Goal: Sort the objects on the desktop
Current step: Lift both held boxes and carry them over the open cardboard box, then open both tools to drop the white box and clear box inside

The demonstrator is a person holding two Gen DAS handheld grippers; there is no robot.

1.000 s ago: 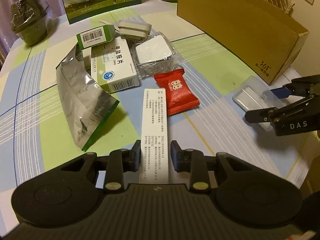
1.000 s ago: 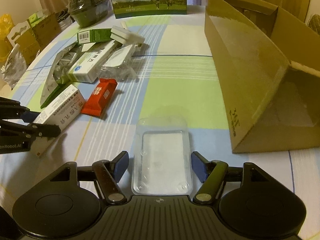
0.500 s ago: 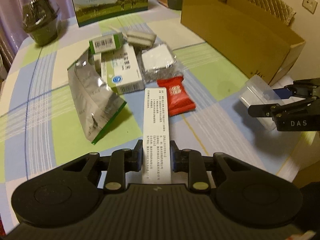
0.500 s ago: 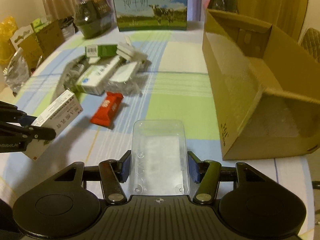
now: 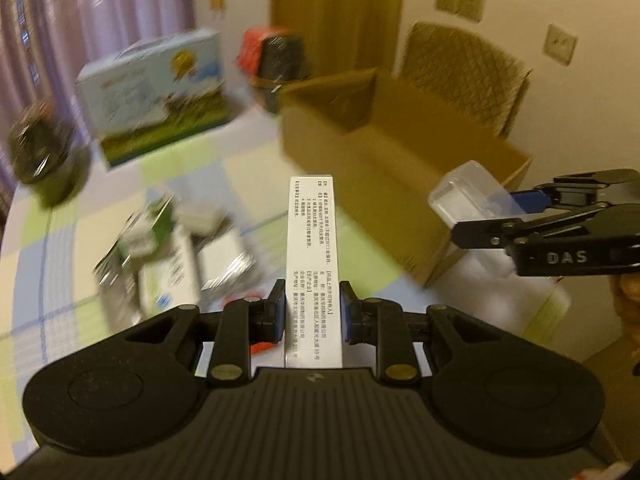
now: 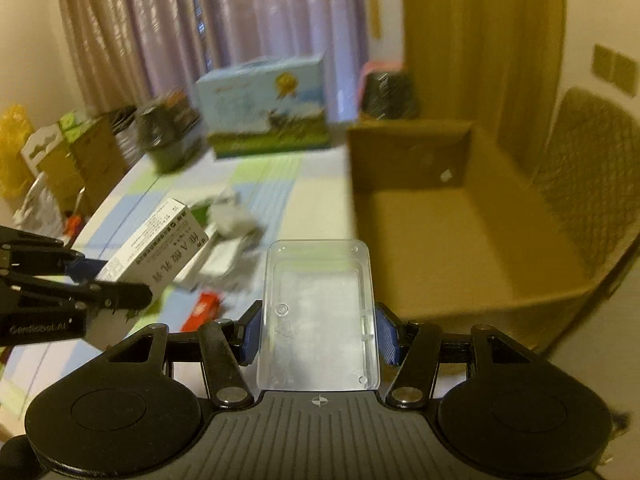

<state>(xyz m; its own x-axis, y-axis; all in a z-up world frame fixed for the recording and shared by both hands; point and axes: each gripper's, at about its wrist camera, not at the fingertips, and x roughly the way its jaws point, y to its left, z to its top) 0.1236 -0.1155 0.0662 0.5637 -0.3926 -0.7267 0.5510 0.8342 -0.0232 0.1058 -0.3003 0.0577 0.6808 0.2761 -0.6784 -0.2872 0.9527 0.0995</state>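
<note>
Transport is the step in hand: left gripper clamps a long white printed carton aloft over the desk, right gripper pinches a clear plastic tray; both likely need carrying over the open brown cardboard box, then releasing.

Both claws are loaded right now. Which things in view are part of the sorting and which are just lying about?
In the job:
- long white printed carton, held in the left claw
- clear plastic rectangular case, held in the right claw
- open brown cardboard box
- blurred pile of packets on the table

Lying about:
- blue-and-green milk carton
- quilted chair
</note>
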